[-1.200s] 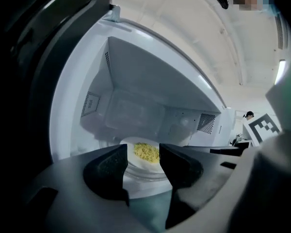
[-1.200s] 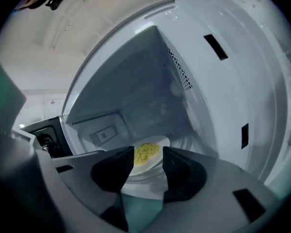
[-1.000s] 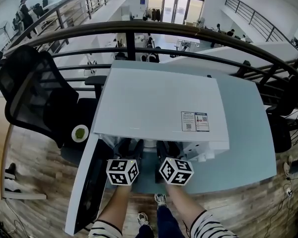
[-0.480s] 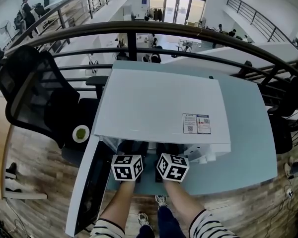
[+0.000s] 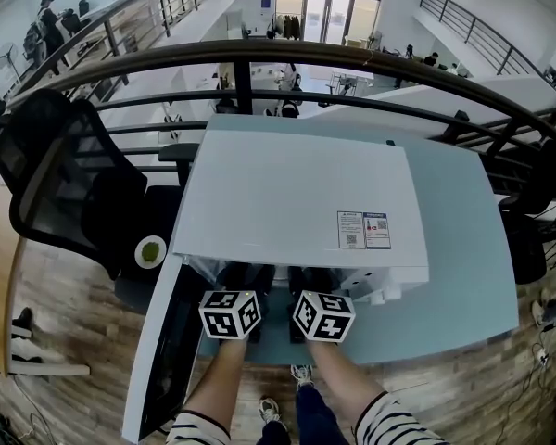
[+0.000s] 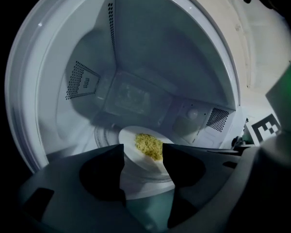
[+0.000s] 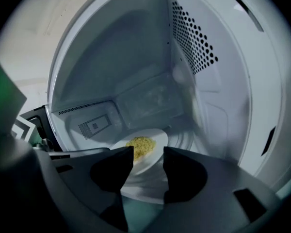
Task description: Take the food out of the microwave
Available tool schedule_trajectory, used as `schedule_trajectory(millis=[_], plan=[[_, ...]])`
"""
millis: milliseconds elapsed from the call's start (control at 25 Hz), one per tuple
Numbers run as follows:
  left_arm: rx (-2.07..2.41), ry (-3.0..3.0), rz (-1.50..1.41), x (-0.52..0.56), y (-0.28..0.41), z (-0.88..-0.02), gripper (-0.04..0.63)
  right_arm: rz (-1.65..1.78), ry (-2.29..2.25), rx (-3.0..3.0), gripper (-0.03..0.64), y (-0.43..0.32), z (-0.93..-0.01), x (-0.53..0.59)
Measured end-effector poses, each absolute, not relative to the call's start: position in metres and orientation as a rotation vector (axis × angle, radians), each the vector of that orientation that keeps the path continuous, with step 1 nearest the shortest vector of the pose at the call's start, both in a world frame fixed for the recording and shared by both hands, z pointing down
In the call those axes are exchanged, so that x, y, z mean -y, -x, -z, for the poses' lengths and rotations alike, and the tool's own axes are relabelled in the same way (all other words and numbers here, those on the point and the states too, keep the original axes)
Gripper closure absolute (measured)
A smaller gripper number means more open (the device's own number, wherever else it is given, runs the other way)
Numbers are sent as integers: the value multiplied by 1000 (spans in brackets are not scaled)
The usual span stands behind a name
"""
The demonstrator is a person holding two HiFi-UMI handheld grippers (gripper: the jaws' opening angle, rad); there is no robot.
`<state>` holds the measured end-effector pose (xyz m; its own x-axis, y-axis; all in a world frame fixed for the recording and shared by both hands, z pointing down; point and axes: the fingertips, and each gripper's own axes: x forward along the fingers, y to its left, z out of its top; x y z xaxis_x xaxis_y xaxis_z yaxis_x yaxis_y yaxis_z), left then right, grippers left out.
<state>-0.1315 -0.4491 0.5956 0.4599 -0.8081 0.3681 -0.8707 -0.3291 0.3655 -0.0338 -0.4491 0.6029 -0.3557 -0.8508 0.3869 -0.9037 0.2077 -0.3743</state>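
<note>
White plate (image 6: 130, 139) of food (image 6: 149, 146) lies between left tool's (image 6: 143, 152) just-widened jaws, also right tool's (image 7: 148, 152) spread ones.

Bright fisheye overhead — dim, vignetted gripper views

A pale blue-green table (image 5: 463, 248) stands on a wood-plank floor (image 5: 65, 295). A white microwave (image 5: 287, 193) sits directly on the table. It covers the top from the centre out to 9 o'clock. Its door (image 5: 157, 341) hangs open past the table's near edge at 7 o'clock. Bare tabletop shows from 3 to 5 o'clock. A black mesh chair (image 5: 56, 174) stands on the floor at 9 o'clock.
</note>
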Motion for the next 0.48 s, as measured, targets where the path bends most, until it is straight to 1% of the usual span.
schedule_trajectory(millis=[480], plan=[[1393, -2198, -124, 422, 134, -591, 364, -889, -1739, 2412, 428, 34, -594, 427]])
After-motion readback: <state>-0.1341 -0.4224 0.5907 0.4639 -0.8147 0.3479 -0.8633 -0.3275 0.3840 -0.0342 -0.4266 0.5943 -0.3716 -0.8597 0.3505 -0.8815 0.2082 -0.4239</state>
